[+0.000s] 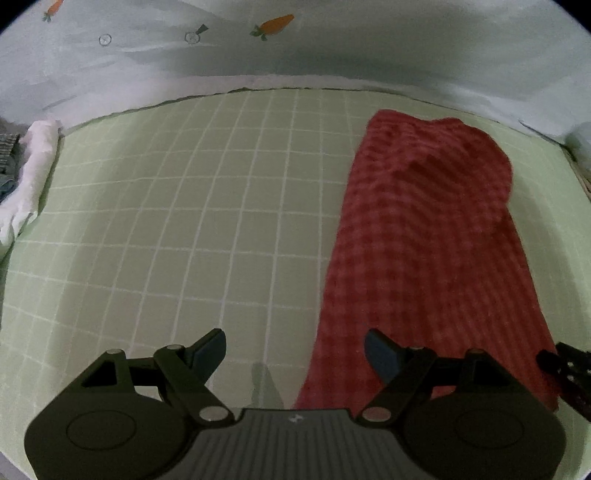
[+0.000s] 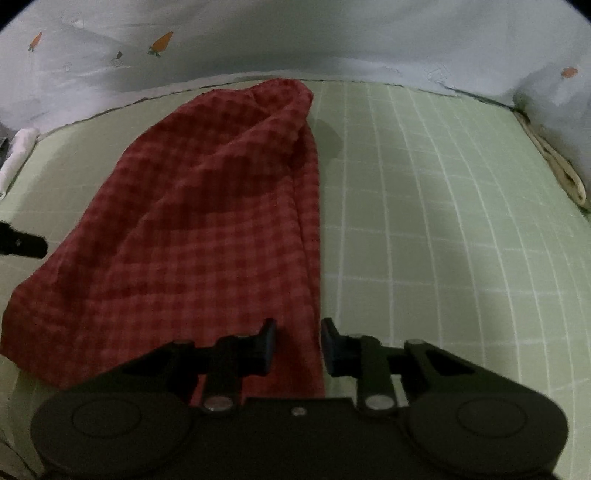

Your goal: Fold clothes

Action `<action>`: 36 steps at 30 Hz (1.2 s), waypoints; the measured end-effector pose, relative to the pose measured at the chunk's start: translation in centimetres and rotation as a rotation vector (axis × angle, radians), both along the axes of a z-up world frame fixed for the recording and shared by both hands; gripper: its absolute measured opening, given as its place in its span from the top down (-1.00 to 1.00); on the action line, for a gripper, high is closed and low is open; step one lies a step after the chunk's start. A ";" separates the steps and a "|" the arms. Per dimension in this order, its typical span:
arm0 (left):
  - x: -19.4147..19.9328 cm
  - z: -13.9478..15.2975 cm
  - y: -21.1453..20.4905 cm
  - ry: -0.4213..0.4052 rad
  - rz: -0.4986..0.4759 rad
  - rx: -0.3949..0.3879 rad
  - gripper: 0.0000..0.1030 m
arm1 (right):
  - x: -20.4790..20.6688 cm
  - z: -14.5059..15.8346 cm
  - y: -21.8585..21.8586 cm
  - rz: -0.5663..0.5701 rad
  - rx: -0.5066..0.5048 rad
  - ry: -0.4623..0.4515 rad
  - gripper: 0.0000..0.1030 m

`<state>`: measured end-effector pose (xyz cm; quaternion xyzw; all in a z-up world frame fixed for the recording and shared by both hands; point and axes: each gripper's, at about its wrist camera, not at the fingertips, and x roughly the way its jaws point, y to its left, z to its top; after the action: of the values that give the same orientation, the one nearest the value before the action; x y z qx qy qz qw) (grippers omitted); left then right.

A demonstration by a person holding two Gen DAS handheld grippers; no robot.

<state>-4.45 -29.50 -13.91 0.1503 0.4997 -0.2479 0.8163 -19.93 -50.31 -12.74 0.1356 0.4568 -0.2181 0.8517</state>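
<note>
A red checked garment [image 1: 428, 236] lies as a long folded strip on the green gridded mat [image 1: 184, 221]; it also shows in the right wrist view [image 2: 207, 221]. My left gripper [image 1: 295, 350] is open wide and empty, above the strip's near left edge. My right gripper [image 2: 298, 341] is open with a narrower gap, its jaws standing either side of the strip's near right edge, not closed on it. The right gripper's tip shows at the left wrist view's right edge [image 1: 569, 369]. The left gripper's tip shows at the right wrist view's left edge [image 2: 22, 242].
A pale sheet with carrot prints [image 1: 273, 26] rises behind the mat. A white rolled cloth [image 1: 29, 177] lies at the mat's left edge. A beige folded item [image 2: 565, 173] lies at the mat's right edge.
</note>
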 end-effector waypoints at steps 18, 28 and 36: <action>-3.0 -1.8 2.8 0.051 -0.031 0.040 -0.61 | -5.7 0.9 1.1 -0.192 0.077 -0.131 0.69; -2.8 -4.2 2.8 0.100 -0.026 0.011 -0.61 | -5.4 -0.6 1.4 -0.183 0.102 -0.147 0.09; -4.4 -5.2 2.4 0.077 -0.089 0.030 -0.62 | -4.2 -0.9 2.8 -0.094 -0.002 -0.112 0.49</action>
<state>-8.84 -27.07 -19.12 0.1751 0.5272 -0.2817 0.7823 -24.09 -47.55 -13.68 0.1680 0.4013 -0.2503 0.8649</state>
